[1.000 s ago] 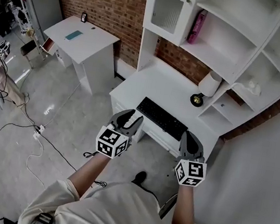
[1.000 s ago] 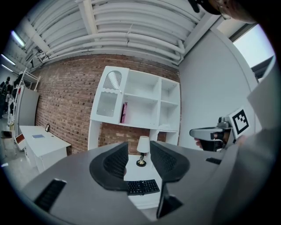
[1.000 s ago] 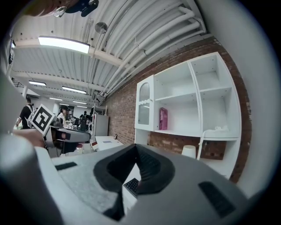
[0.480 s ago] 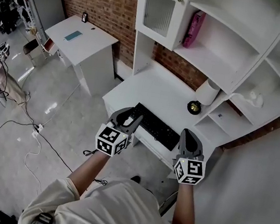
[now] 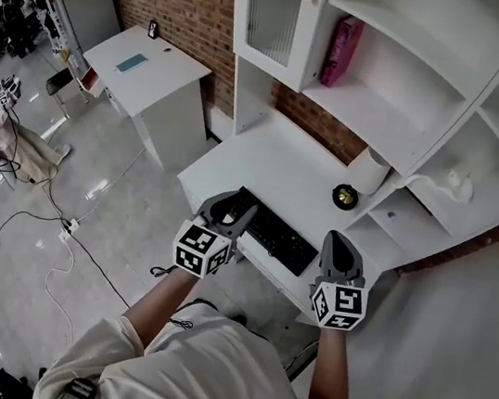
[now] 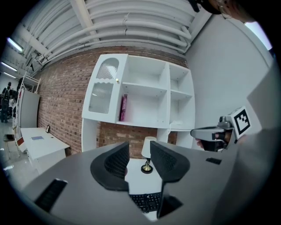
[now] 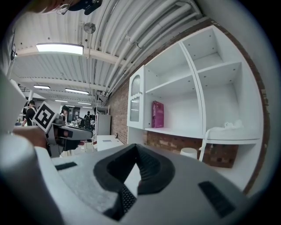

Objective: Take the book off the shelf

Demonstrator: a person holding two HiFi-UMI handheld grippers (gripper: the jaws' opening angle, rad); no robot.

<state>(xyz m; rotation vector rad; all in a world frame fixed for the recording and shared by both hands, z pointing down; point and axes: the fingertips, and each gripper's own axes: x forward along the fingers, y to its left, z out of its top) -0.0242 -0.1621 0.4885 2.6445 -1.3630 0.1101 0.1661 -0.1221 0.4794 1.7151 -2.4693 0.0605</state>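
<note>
Both grippers hover well short of the pink book (image 5: 341, 51), left gripper (image 5: 232, 208) gaping, right gripper (image 5: 335, 241) closed.

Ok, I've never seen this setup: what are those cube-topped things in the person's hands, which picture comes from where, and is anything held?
A person holds a two-jaw gripper in each hand; the marker cubes belong to them. The top-down picture comes from a head camera, the other two from a camera on each gripper. The left gripper is open, the right gripper shut, both empty. On the white desk are a keyboard and a lamp. The pink book stands on the shelf, untouched.
</note>
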